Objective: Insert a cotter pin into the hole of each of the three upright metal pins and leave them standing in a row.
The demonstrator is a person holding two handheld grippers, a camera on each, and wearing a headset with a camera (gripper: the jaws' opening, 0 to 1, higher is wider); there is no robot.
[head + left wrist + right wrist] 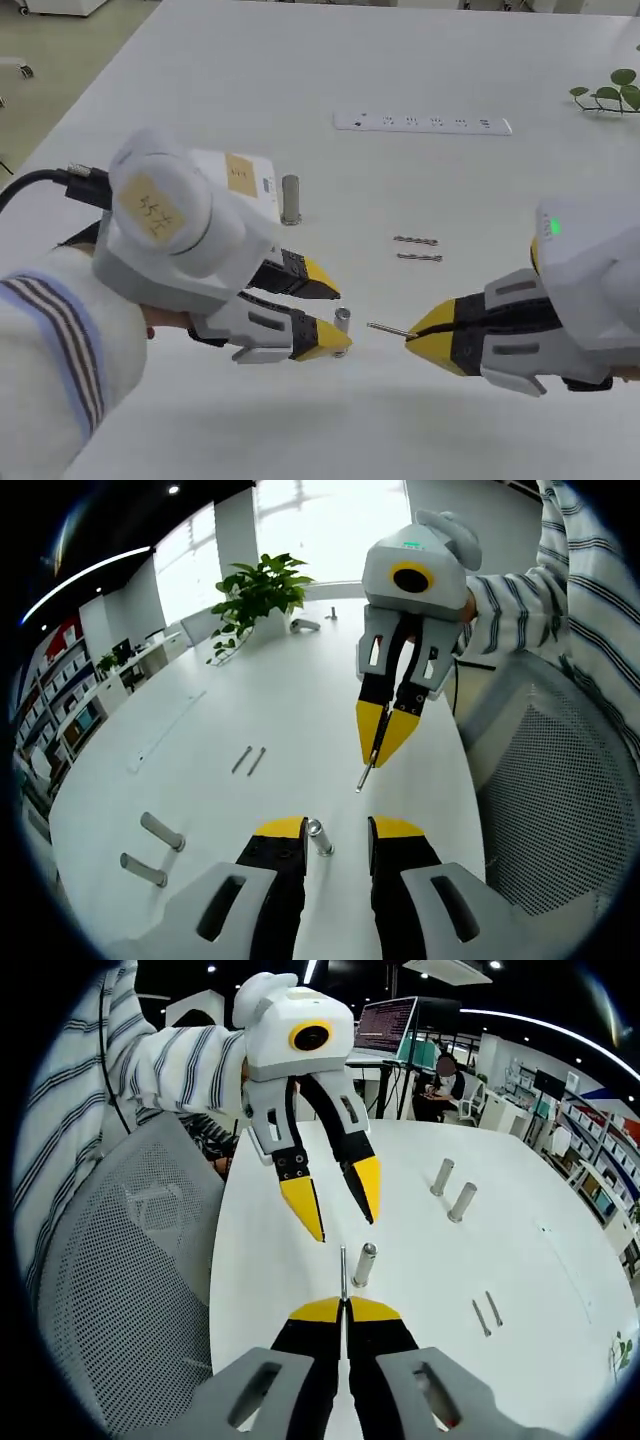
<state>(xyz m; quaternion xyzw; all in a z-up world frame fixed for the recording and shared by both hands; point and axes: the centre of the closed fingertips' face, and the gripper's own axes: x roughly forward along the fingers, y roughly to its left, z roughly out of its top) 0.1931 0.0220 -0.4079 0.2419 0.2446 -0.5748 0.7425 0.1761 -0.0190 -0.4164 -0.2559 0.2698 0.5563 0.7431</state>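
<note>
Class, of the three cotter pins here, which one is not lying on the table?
The cotter pin clamped in the right gripper, its tip aimed at the nearest metal pin. The other two cotter pins lie side by side on the table.

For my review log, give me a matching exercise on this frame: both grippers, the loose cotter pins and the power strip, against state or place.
1. left gripper
2. right gripper
3. loose cotter pins
4. power strip

A. lying side by side on the table
B. shut on a cotter pin
C. open, jaws either side of an upright metal pin
D. toward the table's far edge

Pairs: 1-C, 2-B, 3-A, 4-D
</note>
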